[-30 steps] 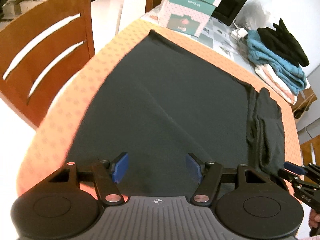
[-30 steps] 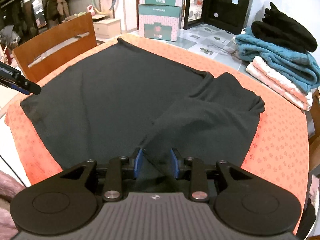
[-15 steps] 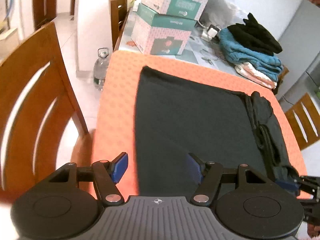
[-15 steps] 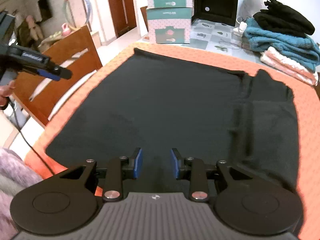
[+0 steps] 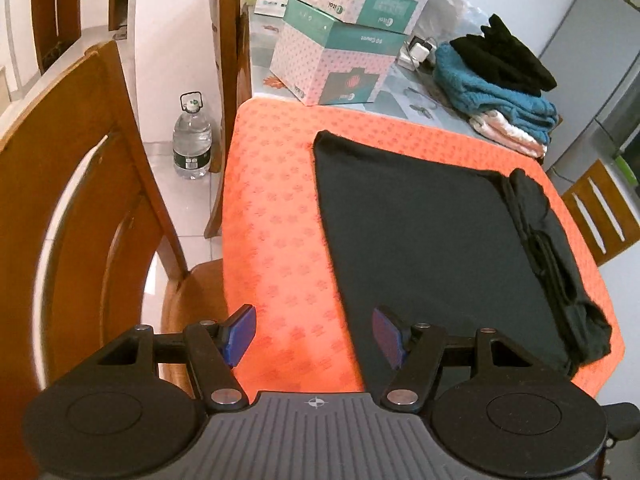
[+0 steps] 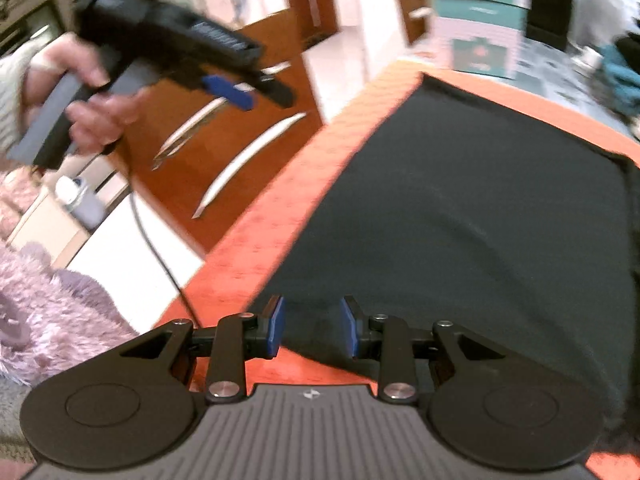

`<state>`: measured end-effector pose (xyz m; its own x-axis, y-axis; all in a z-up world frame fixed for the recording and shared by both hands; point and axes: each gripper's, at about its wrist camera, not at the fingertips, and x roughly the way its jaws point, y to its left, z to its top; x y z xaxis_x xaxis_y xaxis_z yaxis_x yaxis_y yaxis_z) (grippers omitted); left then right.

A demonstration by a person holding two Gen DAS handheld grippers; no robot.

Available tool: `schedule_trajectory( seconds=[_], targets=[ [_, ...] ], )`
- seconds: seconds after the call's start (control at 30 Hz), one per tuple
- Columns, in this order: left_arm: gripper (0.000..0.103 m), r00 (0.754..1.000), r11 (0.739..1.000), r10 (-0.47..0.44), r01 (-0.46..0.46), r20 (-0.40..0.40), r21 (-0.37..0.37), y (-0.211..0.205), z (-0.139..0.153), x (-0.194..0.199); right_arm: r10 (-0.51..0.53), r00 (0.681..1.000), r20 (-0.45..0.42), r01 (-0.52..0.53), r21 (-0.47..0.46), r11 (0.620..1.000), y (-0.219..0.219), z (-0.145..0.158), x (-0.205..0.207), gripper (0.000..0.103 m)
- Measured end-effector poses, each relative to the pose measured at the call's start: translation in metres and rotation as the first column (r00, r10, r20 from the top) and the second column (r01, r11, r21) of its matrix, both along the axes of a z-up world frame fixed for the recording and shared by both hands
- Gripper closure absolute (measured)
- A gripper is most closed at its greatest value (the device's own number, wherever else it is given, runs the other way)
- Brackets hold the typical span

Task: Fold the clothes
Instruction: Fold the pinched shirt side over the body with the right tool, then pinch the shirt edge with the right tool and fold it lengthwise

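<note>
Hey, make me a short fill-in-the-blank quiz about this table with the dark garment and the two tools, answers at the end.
1. The dark garment lies spread on an ____ cloth covering the table.
2. The left tool is ____, with nothing between its pads.
3. On top of the folded pile at the far end lies a ____ garment.
4. The clear water bottle stands on the ____ beside a wooden chair.

Answers: orange; open; black; floor

Wooden chair [image 5: 80,200], water bottle [image 5: 192,138] (on the floor), stacked boxes [image 5: 348,36]
</note>
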<state>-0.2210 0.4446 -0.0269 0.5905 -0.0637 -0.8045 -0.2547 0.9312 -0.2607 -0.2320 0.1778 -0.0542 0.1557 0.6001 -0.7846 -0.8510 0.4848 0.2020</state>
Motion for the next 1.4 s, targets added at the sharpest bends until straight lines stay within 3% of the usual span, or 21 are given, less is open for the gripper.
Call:
schedule_trajectory(
  seconds=[0.13, 0.37, 0.4, 0.47, 0.57, 0.73, 0.9, 0.97, 1.07, 1.27, 1.4],
  targets=[
    [0.036, 1.0, 0.999, 0.018, -0.019, 0.022, 0.035, 0.009, 0.004, -0.01, 0.113, 0.993, -0.019, -0.113, -0.013, 0.993, 0.028, -0.008, -0.012, 0.068],
    [0.036, 0.997, 0.999, 0.05, -0.051, 0.057, 0.018, 0.025, 0.01, -0.011, 0.282, 0.957, 0.067, -0.267, -0.174, 0.948, 0.057, -0.03, -0.035, 0.068],
    [0.036, 0.997, 0.999, 0.051, -0.052, 0.059, 0.012, 0.026, 0.009, -0.009, 0.276, 0.958, 0.077, -0.26, -0.172, 0.95, 0.057, -0.03, -0.035, 0.068],
    [0.036, 0.996, 0.999, 0.054, -0.054, 0.064, -0.002, 0.028, 0.009, -0.005, 0.262, 0.96, 0.097, -0.244, -0.166, 0.955, 0.055, -0.03, -0.035, 0.084],
    [0.035, 0.996, 0.998, 0.054, -0.052, 0.064, -0.034, 0.031, 0.004, 0.007, 0.214, 0.969, 0.121, -0.198, -0.136, 0.971, 0.049, -0.025, -0.031, 0.094],
    [0.035, 0.996, 0.993, 0.072, -0.066, 0.054, -0.101, 0.036, -0.011, 0.036, 0.075, 0.986, 0.146, -0.07, -0.044, 0.997, 0.028, 0.002, -0.02, 0.094],
    [0.035, 0.993, 0.982, 0.108, -0.099, 0.049, -0.162, 0.043, -0.032, 0.084, -0.069, 0.989, 0.133, 0.064, 0.047, 0.997, 0.001, 0.036, -0.005, 0.094],
    [0.036, 0.995, 0.99, 0.091, -0.086, 0.041, -0.116, 0.04, -0.038, 0.108, -0.106, 0.986, 0.127, 0.1, 0.053, 0.994, -0.006, 0.042, -0.001, 0.094],
    [0.037, 0.999, 1.0, -0.01, 0.01, 0.03, 0.014, 0.029, -0.044, 0.149, -0.156, 0.981, 0.115, 0.15, 0.058, 0.987, -0.017, 0.047, 0.004, 0.094],
    [0.037, 0.988, 0.982, -0.151, 0.148, 0.013, 0.118, 0.014, -0.058, 0.209, -0.267, 0.961, 0.076, 0.261, 0.074, 0.962, -0.038, 0.046, 0.016, 0.094],
    [0.04, 0.975, 0.952, -0.223, 0.223, -0.023, 0.21, 0.004, -0.072, 0.24, -0.324, 0.944, 0.059, 0.319, 0.078, 0.944, -0.043, 0.042, 0.02, 0.094]
  ],
)
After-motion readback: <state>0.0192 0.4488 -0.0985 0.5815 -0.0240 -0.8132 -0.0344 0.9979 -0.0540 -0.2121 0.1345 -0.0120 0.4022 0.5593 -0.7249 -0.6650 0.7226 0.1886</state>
